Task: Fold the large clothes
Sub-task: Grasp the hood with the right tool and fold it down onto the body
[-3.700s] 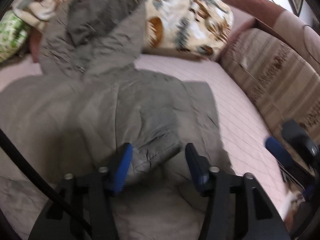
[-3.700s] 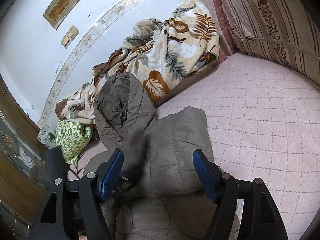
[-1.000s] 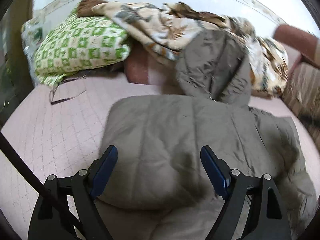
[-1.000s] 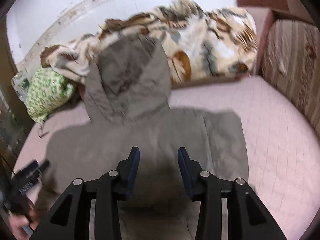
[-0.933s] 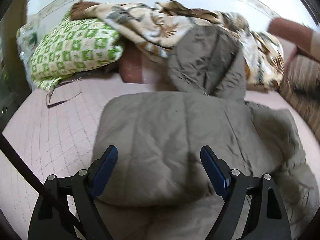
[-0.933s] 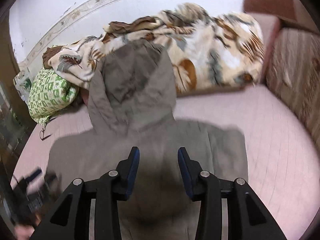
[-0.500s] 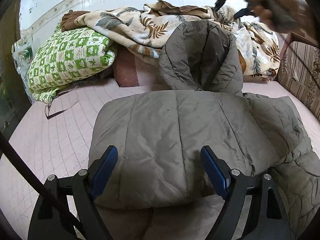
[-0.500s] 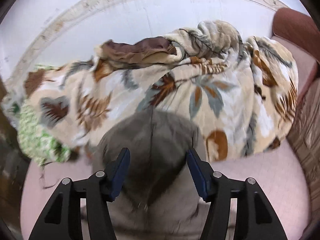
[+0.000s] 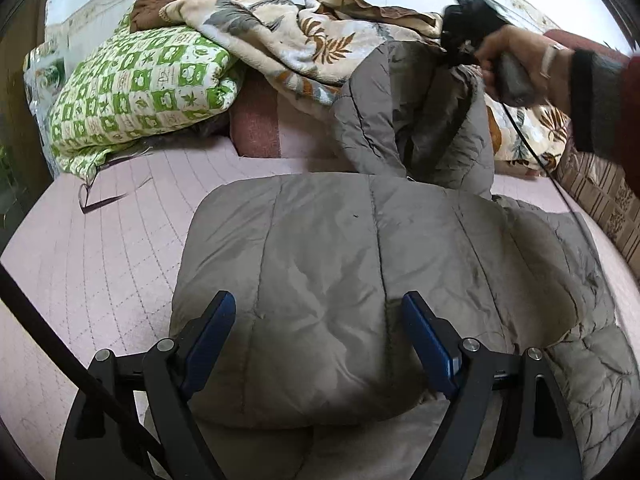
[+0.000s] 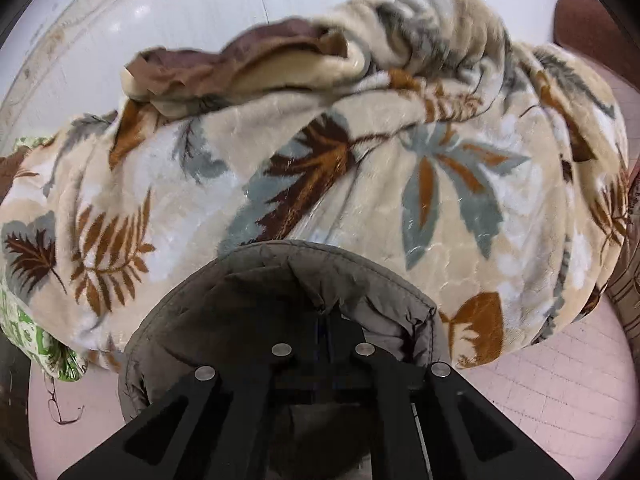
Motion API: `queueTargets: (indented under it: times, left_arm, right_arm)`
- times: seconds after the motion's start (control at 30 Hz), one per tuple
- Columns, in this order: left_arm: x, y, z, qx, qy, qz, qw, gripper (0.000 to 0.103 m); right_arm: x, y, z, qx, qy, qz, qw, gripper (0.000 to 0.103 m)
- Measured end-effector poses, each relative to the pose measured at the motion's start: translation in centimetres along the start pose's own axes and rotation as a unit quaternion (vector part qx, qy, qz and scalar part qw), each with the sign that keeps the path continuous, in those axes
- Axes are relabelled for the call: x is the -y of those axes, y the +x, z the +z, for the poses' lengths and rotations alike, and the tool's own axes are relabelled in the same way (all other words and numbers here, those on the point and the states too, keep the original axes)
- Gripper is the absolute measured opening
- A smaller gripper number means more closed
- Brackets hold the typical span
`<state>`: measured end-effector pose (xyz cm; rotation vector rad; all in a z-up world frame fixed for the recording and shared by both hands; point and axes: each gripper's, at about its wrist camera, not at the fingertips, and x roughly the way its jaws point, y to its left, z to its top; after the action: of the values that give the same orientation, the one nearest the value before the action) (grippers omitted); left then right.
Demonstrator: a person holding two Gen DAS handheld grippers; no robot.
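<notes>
**Hood pinched at the back of the bed**

Jacket, grey and quilted, lay spread on the pink bedspread, its puffy folded body filling the middle of the left wrist view. A crumpled part of it trailed off toward the right edge of that view. Its hood stood raised at the far end, propped against the leaf-print blanket heaped along the white wall.

The left gripper hung above the near edge of the jacket with its blue pads wide apart. Nothing was caught between them; the fabric lay beneath, and whether the pads touched it could not be told.

The right gripper was at the top of the hood, held by a hand with a dark cuff and a red sleeve. In the right wrist view the fingers were drawn together, and the rim of the hood was bunched and puckered right where the tips met, so the fingers were clamped on the hood. The tips themselves were mostly buried in the folds.

A green-and-white checked pillow lay at the far left, partly under the blanket. A striped brown cushion sat along the right side of the bed. A thin black cable ran down from the right gripper across the jacket's right side.
</notes>
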<state>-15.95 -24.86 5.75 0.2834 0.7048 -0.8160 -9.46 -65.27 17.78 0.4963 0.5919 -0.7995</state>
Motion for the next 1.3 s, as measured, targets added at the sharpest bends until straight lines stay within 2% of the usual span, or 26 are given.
queueTargets:
  times: [0.17, 0.4, 0.67, 0.8, 1.07, 1.17, 1.3]
  left_arm:
    - [-0.2, -0.6, 0.0, 0.001, -0.011, -0.005, 0.9999, 0.084]
    - [0.6, -2.1, 0.2, 0.018, 0.005, -0.001, 0.9998, 0.084]
    - [0.0, -5.0, 1.4, 0.041, -0.023, -0.019, 0.9987, 0.084]
    - [-0.6, -6.4, 1.7, 0.054, -0.026, -0.007, 0.9982, 0.084]
    - [-2.6, -6.7, 1.9, 0.054, -0.05, 0.007, 0.9973, 0.084]
    - [-2.8, -6.3, 1.9, 0.049, -0.06, 0.007, 0.997, 0.084]
    - [-2.3, -6.2, 1.9, 0.047, -0.051, 0.007, 0.9975, 0.084]
  right_arm:
    - [1.5, -4.8, -1.3, 0.035, 0.011, 0.026, 0.999, 0.003]
    - [1.0, -13.5, -4.4, 0.072, -0.021, 0.052, 0.996, 0.003]
    - [-0.3, -22.8, -11.6, 0.098, -0.055, 0.089, 0.99, 0.003]
    - [-0.4, -25.6, -16.3, 0.099, -0.06, 0.108, 0.987, 0.003]
    - [-0.4, -28.5, -25.8, 0.081, -0.084, 0.123, 0.985, 0.003]
    - [0.0, -27.2, -29.7, 0.053, -0.084, 0.121, 0.988, 0.003]
    - [0.6, -22.8, -34.3, -0.01, -0.091, 0.102, 0.991, 0.003]
